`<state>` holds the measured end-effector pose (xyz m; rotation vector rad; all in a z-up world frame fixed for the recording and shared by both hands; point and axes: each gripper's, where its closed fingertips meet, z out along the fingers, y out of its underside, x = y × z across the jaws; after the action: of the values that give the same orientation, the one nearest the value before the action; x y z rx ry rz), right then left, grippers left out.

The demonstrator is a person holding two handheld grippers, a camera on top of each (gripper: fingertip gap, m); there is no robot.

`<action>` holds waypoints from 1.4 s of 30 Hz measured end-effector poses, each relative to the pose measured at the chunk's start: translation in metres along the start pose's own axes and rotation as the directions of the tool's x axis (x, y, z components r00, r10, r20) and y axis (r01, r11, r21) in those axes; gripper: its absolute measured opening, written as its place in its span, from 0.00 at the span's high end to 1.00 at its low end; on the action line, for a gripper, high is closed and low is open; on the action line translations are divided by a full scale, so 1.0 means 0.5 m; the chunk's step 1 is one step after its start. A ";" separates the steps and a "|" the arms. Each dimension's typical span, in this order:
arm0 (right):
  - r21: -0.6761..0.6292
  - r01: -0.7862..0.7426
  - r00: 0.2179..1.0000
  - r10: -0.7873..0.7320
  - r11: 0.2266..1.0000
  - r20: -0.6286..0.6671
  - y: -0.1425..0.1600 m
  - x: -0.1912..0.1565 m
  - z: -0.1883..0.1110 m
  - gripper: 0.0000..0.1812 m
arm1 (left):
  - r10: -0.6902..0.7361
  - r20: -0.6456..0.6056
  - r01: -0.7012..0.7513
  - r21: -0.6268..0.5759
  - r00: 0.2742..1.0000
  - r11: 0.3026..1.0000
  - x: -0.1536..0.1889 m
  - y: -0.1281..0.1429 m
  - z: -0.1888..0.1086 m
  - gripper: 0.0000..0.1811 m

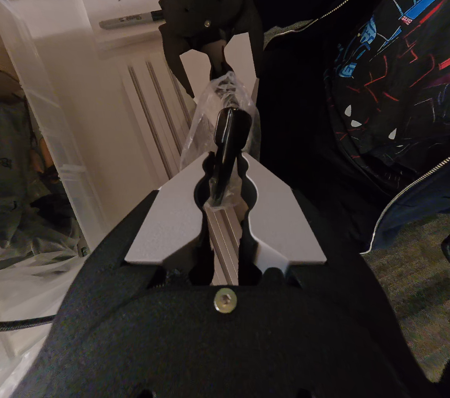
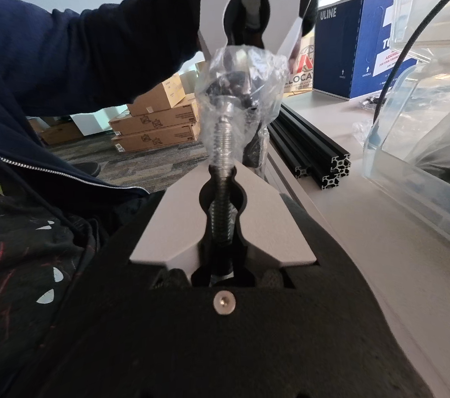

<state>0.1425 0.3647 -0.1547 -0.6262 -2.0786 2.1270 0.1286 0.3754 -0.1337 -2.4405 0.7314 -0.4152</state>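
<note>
A clear plastic bag (image 2: 239, 84) of small metal hardware is stretched in the air between both grippers. My right gripper (image 2: 222, 167) is shut on a threaded metal bolt (image 2: 222, 140) through the bag. My left gripper (image 1: 225, 157) is shut on a glossy black part (image 1: 227, 133) at the bag's other end (image 1: 219, 104). The right gripper also shows in the left wrist view (image 1: 219, 70), pinching the far end. The left gripper shows at the top of the right wrist view (image 2: 246, 38). The two grippers face each other closely.
Black aluminium rails (image 2: 316, 152) lie on a white table (image 2: 365, 240), with a blue box (image 2: 353, 45) and a clear plastic bin (image 2: 414, 118). Cardboard boxes (image 2: 155, 123) are stacked on the floor. A marker (image 1: 129, 19) lies on a white shelf. A person's dark jacket (image 1: 365, 94) is close.
</note>
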 end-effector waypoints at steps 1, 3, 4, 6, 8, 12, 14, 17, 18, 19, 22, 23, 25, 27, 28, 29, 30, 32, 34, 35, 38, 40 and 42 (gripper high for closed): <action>-0.003 0.000 1.000 0.000 1.000 0.000 0.001 0.000 -0.001 0.99 | -0.002 -0.002 0.002 0.000 1.000 1.000 0.000 0.001 0.001 0.84; -0.005 -0.001 1.000 0.001 1.000 -0.002 0.002 0.001 -0.001 0.99 | -0.005 -0.006 0.005 0.008 1.000 1.000 0.000 0.001 0.002 0.85; -0.004 -0.002 1.000 0.002 1.000 -0.006 0.002 0.003 -0.001 0.99 | -0.005 -0.006 0.005 0.015 1.000 1.000 0.000 0.000 0.002 0.85; -0.001 -0.004 1.000 0.004 1.000 -0.019 0.000 0.008 -0.002 0.99 | -0.018 -0.008 0.018 0.020 1.000 1.000 0.001 0.000 0.001 0.86; -0.005 -0.001 0.999 0.001 1.000 -0.038 -0.001 0.013 -0.002 0.99 | -0.049 -0.001 0.049 0.034 0.999 0.998 0.000 -0.003 -0.002 0.86; -0.061 0.002 0.994 -0.009 0.998 -0.113 0.015 0.037 0.001 0.98 | -0.185 0.041 0.184 0.012 0.982 0.983 -0.005 0.011 0.006 0.86; -0.055 -0.023 0.993 0.016 0.998 -0.121 0.016 0.043 -0.001 0.95 | -0.250 0.057 0.249 0.021 0.967 0.968 -0.007 0.019 0.014 0.86; -0.008 -0.070 0.991 0.069 0.998 -0.117 0.004 0.051 -0.009 0.93 | -0.325 0.082 0.324 0.027 0.942 0.946 -0.012 0.040 0.023 0.86; 0.011 -0.085 0.989 0.086 0.996 -0.118 -0.001 0.055 -0.013 0.93 | -0.341 0.094 0.341 0.024 0.935 0.940 -0.014 0.049 0.024 0.86; 0.021 -0.100 0.988 0.101 0.995 -0.119 -0.004 0.058 -0.016 0.93 | -0.357 0.107 0.356 0.022 0.928 0.934 -0.017 0.056 0.024 0.86; 0.026 -0.125 0.981 0.127 0.992 -0.144 0.000 0.072 -0.021 0.93 | -0.376 0.141 0.376 0.024 0.916 0.926 -0.022 0.070 0.021 0.86; 0.025 -0.133 0.978 0.136 0.991 -0.157 0.002 0.078 -0.022 0.92 | -0.390 0.152 0.389 0.032 0.908 0.921 -0.026 0.071 0.017 0.86; 0.025 -0.158 0.969 0.160 0.987 -0.186 0.008 0.092 -0.025 0.89 | -0.393 0.167 0.389 0.056 0.904 0.919 -0.030 0.066 0.007 0.86; 0.023 -0.191 0.957 0.191 0.981 -0.218 0.016 0.108 -0.032 0.85 | -0.405 0.178 0.394 0.093 0.897 0.914 -0.034 0.053 -0.007 0.86; 0.021 -0.209 0.952 0.209 0.978 -0.226 0.020 0.115 -0.036 0.83 | -0.410 0.184 0.395 0.113 0.893 0.912 -0.036 0.046 -0.015 0.86; 0.020 -0.228 0.946 0.227 0.973 -0.232 0.025 0.121 -0.041 0.82 | -0.420 0.190 0.400 0.134 0.887 0.907 -0.039 0.038 -0.024 0.86; 0.019 -0.247 0.941 0.244 0.969 -0.233 0.029 0.126 -0.046 0.80 | -0.434 0.196 0.408 0.156 0.880 0.899 -0.042 0.031 -0.034 0.86; 0.021 -0.278 0.936 0.275 0.960 -0.221 0.035 0.131 -0.055 0.75 | -0.468 0.208 0.431 0.201 0.859 0.880 -0.049 0.017 -0.056 0.86; 0.022 -0.304 0.929 0.301 0.953 -0.216 0.041 0.136 -0.063 0.73 | -0.516 0.217 0.462 0.257 0.828 0.849 -0.058 0.007 -0.079 0.86; 0.015 -0.319 0.925 0.315 0.948 -0.214 0.047 0.138 -0.064 0.71 | -0.534 0.218 0.472 0.280 0.817 0.836 -0.061 0.003 -0.089 0.86; -0.022 -0.359 0.908 0.344 0.933 -0.239 0.073 0.147 -0.056 0.69 | -0.555 0.222 0.476 0.325 0.801 0.817 -0.065 -0.004 -0.113 0.86; -0.044 -0.381 0.895 0.357 0.923 -0.267 0.089 0.152 -0.042 0.68 | -0.561 0.226 0.472 0.347 0.797 0.811 -0.065 -0.008 -0.126 0.86; -0.039 -0.407 0.877 0.379 0.913 -0.296 0.097 0.157 -0.026 0.68 | -0.567 0.226 0.472 0.362 0.792 0.804 -0.064 -0.011 -0.134 0.86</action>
<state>0.0860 0.4014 -0.2189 -1.3866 -2.0384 1.9648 0.0761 0.3696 -0.0811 -2.3130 -0.1651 -0.2847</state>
